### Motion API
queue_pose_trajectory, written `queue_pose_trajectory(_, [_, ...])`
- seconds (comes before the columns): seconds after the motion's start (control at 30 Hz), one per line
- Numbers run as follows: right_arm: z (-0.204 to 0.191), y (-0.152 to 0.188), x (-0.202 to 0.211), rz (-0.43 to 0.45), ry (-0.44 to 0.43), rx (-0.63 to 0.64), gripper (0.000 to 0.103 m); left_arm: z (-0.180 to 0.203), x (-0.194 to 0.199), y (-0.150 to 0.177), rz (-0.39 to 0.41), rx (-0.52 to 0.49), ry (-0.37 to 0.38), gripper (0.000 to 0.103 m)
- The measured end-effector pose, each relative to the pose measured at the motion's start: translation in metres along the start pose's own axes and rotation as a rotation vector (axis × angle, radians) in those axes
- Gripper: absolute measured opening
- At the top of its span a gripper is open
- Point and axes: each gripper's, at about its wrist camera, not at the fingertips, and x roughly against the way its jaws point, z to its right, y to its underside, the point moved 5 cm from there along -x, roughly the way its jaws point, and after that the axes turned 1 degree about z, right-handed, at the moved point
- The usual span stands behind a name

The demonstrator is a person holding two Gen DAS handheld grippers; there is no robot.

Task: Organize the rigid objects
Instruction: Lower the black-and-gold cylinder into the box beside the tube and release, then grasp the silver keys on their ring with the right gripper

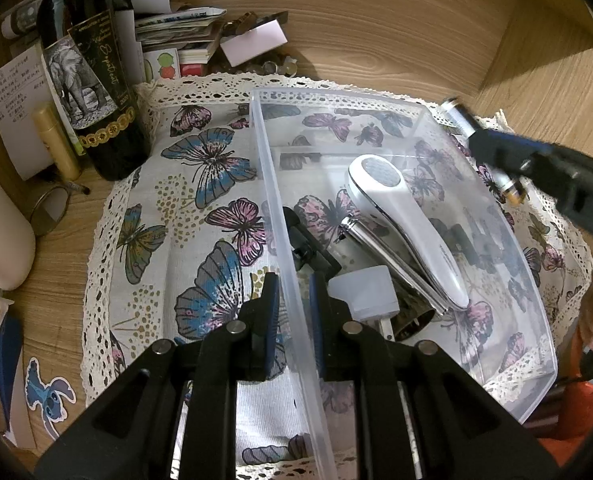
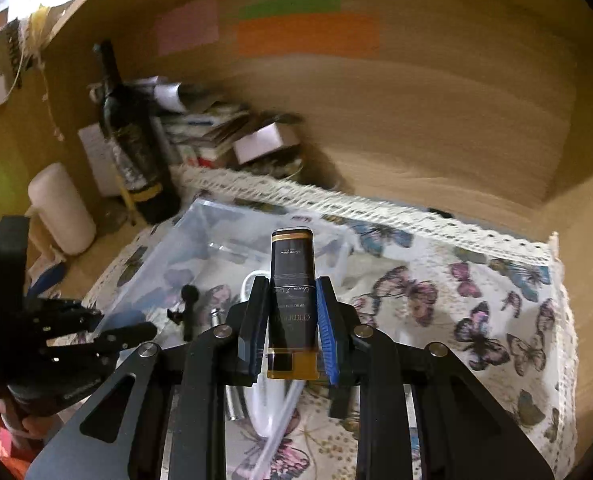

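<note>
The dark gold-capped bottle (image 2: 291,300) is being pinched between the two pads of the right gripper (image 2: 292,320), gripped across its middle so that its long body is pointing forward along the fingers, and it is hovering above the near side of the clear plastic bin (image 1: 534,336), apparently on its way in with the other rigid pieces. From the left wrist view the same bottle (image 1: 462,120) is showing only its ends past the right gripper (image 1: 496,148), which is coming in over the bin's right wall. Inside the bin, a white shower head (image 1: 404,216) is lying diagonally on top of a chrome tube (image 1: 392,258), with a small black clip-like piece (image 1: 310,248) and a frosted white block (image 1: 362,290) just beside them near the left wall. The left gripper (image 1: 294,316) is straddling that left wall, one pad outside and one inside, likely to steady the light bin; whether the pads are actually pressing on the plastic I cannot tell. The bin is sitting on a butterfly-print cloth (image 1: 200,200) spread over the wooden surface (image 1: 376,40), and a wine bottle (image 1: 92,80) is standing well apart at the back corner among stacked papers.
</note>
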Motion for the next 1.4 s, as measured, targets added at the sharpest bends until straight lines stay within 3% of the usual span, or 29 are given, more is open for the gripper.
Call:
queue_pose_trajectory(0.33, [-0.026, 0.019, -0.035, -0.140, -0.105, 0.072, 0.021, 0.000, 0.001, 0.001, -0.006, -0.004, -0.004, 0.014])
queue_pose_trajectory(0.77, [-0.030, 0.023, -0.049, -0.192, -0.104, 0.107, 0.022, 0.000, 0.000, 0.000, -0.008, -0.007, -0.006, 0.014])
queue_pose_trajectory(1.07, [-0.025, 0.012, -0.029, -0.132, -0.089, 0.093, 0.023, 0.000, -0.001, -0.001, -0.009, -0.008, -0.007, 0.014])
queue_pose_trajectory(1.4, [0.028, -0.001, 0.023, -0.012, 0.103, 0.029, 0.034, 0.000, -0.001, -0.001, -0.009, -0.007, -0.006, 0.014])
